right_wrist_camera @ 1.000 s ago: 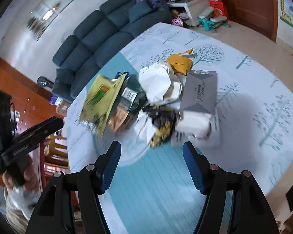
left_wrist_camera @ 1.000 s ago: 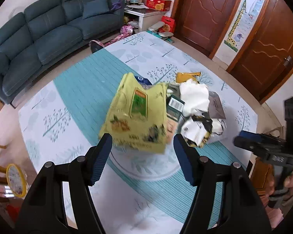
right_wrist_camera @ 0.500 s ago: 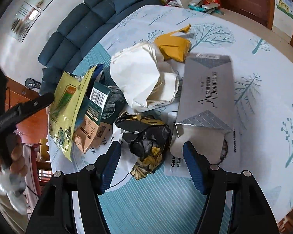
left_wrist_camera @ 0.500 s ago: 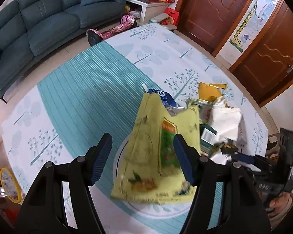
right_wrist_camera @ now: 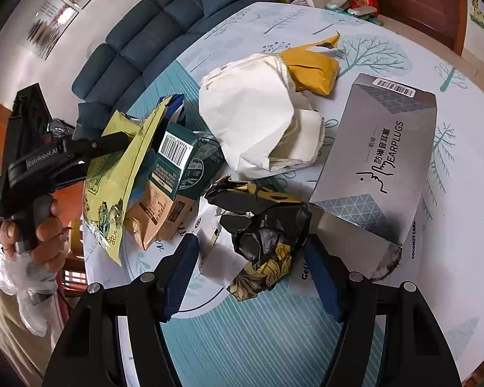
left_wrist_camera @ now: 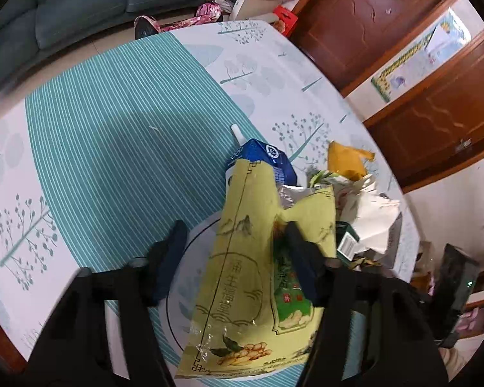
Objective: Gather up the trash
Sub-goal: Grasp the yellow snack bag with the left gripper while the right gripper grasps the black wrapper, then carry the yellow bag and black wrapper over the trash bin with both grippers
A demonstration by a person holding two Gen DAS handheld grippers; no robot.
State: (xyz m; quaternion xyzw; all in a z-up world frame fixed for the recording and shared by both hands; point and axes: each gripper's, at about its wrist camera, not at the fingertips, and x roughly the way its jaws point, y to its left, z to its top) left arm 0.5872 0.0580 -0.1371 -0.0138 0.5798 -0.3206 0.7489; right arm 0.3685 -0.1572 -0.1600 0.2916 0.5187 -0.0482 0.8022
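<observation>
A heap of trash lies on the patterned tablecloth [left_wrist_camera: 119, 135]. A yellow snack bag [left_wrist_camera: 248, 274] stands on edge between the fingers of my left gripper [left_wrist_camera: 235, 251]. Its jaws are closing: the right finger is against the bag and the left finger is still apart from it. A blue carton [left_wrist_camera: 264, 158] sits just behind the bag. My right gripper [right_wrist_camera: 250, 271] is open, low over a crumpled black-and-gold wrapper [right_wrist_camera: 264, 225] that lies between its fingertips, untouched. The right wrist view shows the left gripper [right_wrist_camera: 113, 142] straddling the yellow bag [right_wrist_camera: 113, 174].
Around the wrapper lie a grey earplugs box [right_wrist_camera: 380, 158], crumpled white paper [right_wrist_camera: 251, 119], a mustard envelope [right_wrist_camera: 313, 67] and a green-brown carton [right_wrist_camera: 171, 180]. A person's hand [right_wrist_camera: 42, 225] holds the left gripper. A blue sofa [left_wrist_camera: 64, 9] and brown doors [left_wrist_camera: 371, 16] stand beyond the table.
My left gripper came down and forward over the yellow bag, which now stands between its fingers, and the jaws have narrowed. My right gripper sank closer to the black-and-gold wrapper.
</observation>
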